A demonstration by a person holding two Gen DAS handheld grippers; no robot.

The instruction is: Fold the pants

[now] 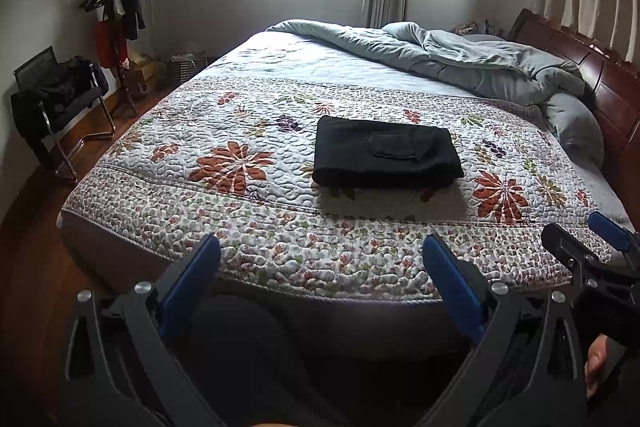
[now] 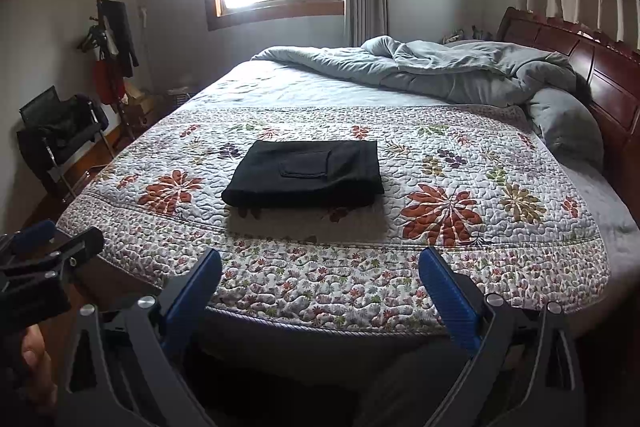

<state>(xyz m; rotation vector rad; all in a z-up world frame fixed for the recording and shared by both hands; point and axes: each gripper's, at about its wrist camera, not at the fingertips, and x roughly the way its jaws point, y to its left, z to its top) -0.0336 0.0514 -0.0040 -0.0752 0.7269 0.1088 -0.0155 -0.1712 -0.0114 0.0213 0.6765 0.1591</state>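
Left wrist view: folded pants [image 1: 386,151] on quilt [image 1: 240,227], well beyond open tongs [image 1: 320,263].

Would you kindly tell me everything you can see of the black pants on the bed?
The pants are black, of a plain, matte cloth, folded into a neat, thick rectangle of several layers. A patch pocket shows on the top face. They lie flat on the floral quilt, near its middle, clear of the grey duvet behind. Only the quilt touches them; both grippers are open and held back from them.
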